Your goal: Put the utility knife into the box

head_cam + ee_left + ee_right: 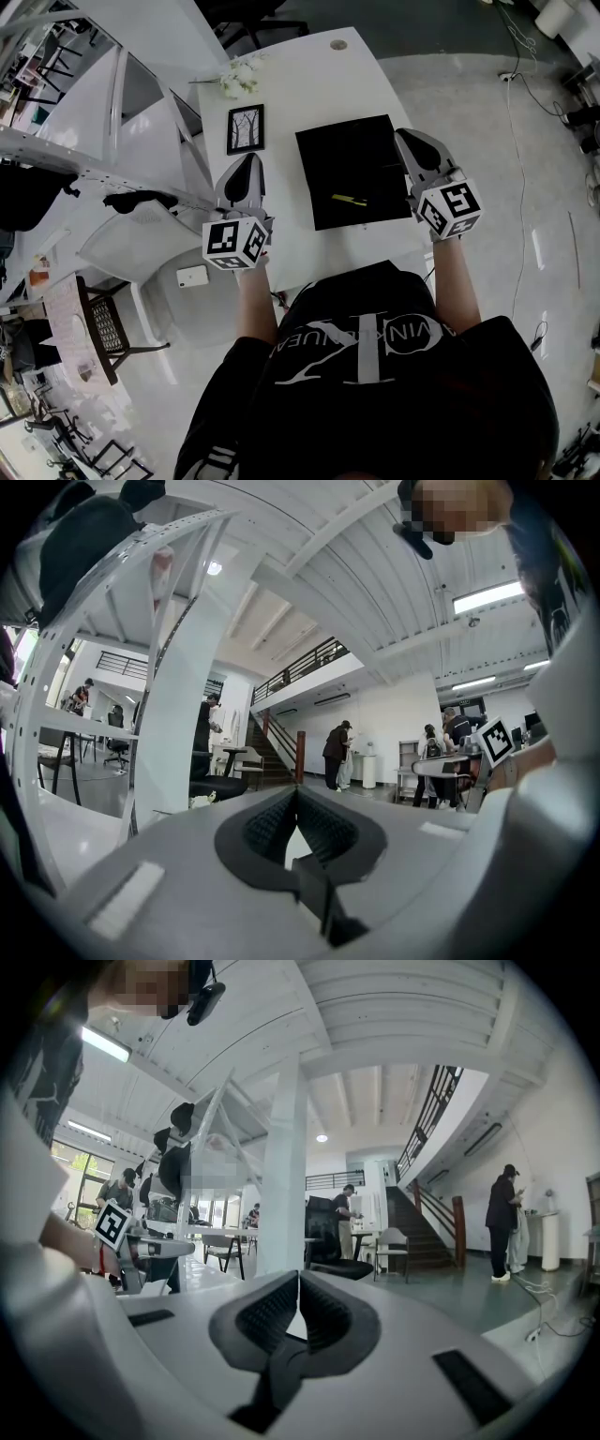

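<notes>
Knife (pixel 349 200) – a thin yellow-green sliver – lies inside the outline of the black box (pixel 347 155), close to the box's near edge, in the head view. The box sits mid-table (pixel 309 70), reaching almost to the near edge. So the knife already lies where the task wants it, as far as I can judge; who or what put it there, I cannot say.

My left gripper (pixel 247 167) is over the table's left edge and my right gripper (pixel 412 146) is over the box's right edge. Both are lifted and level, and each one's jaws are pressed together with nothing between them. With the knife in the box and both tools bare, I judge no grasp is called for – only keeping the jaws clear of the box.

Hard to make out: whether the box has walls or any depth, since from above it reads as a flat black rectangle. The knife is too small to show its blade or which way it points. Both gripper views look across the room and show neither table nor knife. My body and arms cover the table's near edge. A frame (pixel 246 128) lies toward the left edge and flowers (pixel 239 77) at the far left corner.
</notes>
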`<move>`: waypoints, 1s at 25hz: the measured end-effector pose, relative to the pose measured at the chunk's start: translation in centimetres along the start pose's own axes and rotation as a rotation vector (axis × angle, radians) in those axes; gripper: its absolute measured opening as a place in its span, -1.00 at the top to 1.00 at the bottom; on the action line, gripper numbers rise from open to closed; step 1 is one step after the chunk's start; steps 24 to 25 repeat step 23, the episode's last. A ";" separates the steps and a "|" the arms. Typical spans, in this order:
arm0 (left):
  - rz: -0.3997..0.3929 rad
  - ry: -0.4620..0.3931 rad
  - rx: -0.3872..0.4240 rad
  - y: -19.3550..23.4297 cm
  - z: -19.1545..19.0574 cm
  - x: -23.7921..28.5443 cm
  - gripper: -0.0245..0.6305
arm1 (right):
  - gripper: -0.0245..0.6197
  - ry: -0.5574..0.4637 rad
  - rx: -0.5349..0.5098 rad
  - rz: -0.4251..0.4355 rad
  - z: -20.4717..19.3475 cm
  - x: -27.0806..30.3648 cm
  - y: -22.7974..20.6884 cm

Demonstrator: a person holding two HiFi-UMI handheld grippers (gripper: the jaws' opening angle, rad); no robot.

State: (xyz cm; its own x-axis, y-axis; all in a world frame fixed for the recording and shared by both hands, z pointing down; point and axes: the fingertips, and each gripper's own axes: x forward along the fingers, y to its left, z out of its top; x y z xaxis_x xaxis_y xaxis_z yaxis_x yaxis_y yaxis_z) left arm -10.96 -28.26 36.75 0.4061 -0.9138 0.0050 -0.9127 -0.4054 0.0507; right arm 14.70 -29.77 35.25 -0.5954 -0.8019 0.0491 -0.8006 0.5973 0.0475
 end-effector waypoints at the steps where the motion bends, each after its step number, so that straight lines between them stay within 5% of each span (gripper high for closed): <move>1: 0.001 0.000 0.000 0.0 0.0 0.0 0.89 | 0.87 0.000 0.000 0.001 0.0 0.0 0.0; 25: 0.003 0.011 -0.005 0.3 -0.6 0.0 0.89 | 0.87 0.009 0.007 0.008 -0.6 0.2 0.2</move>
